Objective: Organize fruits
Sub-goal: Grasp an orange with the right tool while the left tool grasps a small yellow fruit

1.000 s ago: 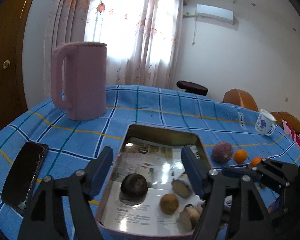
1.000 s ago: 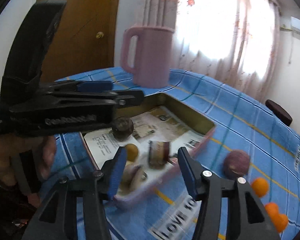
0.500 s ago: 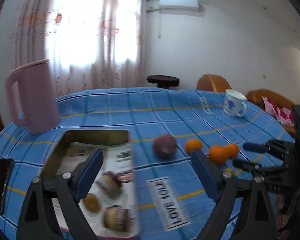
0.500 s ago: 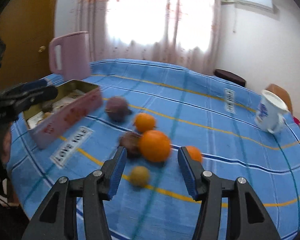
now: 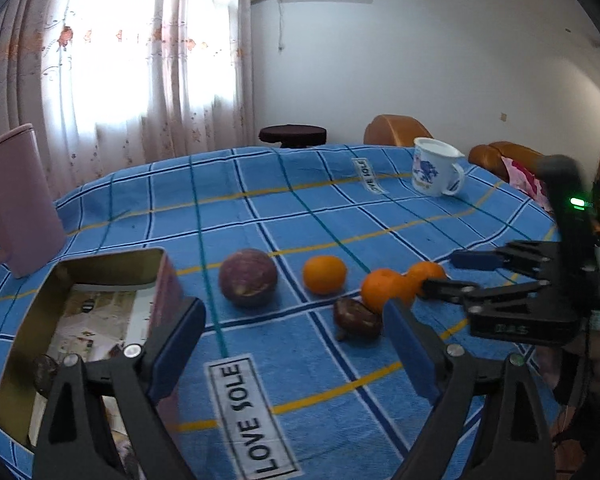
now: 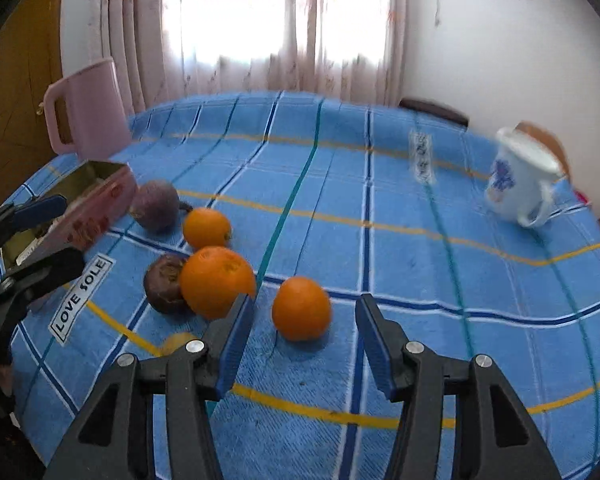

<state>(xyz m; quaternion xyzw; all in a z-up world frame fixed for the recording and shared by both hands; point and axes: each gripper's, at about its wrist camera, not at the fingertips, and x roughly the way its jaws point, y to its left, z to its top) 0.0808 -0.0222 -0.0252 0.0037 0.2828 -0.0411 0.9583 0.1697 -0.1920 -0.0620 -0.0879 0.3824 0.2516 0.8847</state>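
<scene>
Both grippers have swung away from the tin (image 5: 100, 280) toward the loose fruit on the blue checked tablecloth (image 5: 260, 208). Left gripper (image 5: 296, 340): jaws have just been opening and now stand spread wide, nothing between them, hovering over bare cloth near a "LOVE SOLE" label (image 5: 252, 416). Right gripper (image 6: 305, 340): jaws partly spread, not touching anything; one orange (image 6: 302, 308) lies on the cloth just ahead of the gap between the fingertips. A larger orange (image 6: 216, 280) sits just beside the left fingertip, touching a dark brown fruit (image 6: 166, 284). A third orange (image 6: 206, 227) and a purple round fruit (image 6: 156, 205) lie farther back, near the tin's pink outer wall. A small yellowish fruit (image 6: 176, 343) is partly hidden behind the right gripper's left finger. The tin stands at the table's left side, paper-lined, with a dark fruit (image 5: 46, 372) inside. A pink pitcher (image 6: 86, 106) stands behind the tin; a white mug with blue print (image 5: 436, 172) stands at the far right, well apart from the fruit.
</scene>
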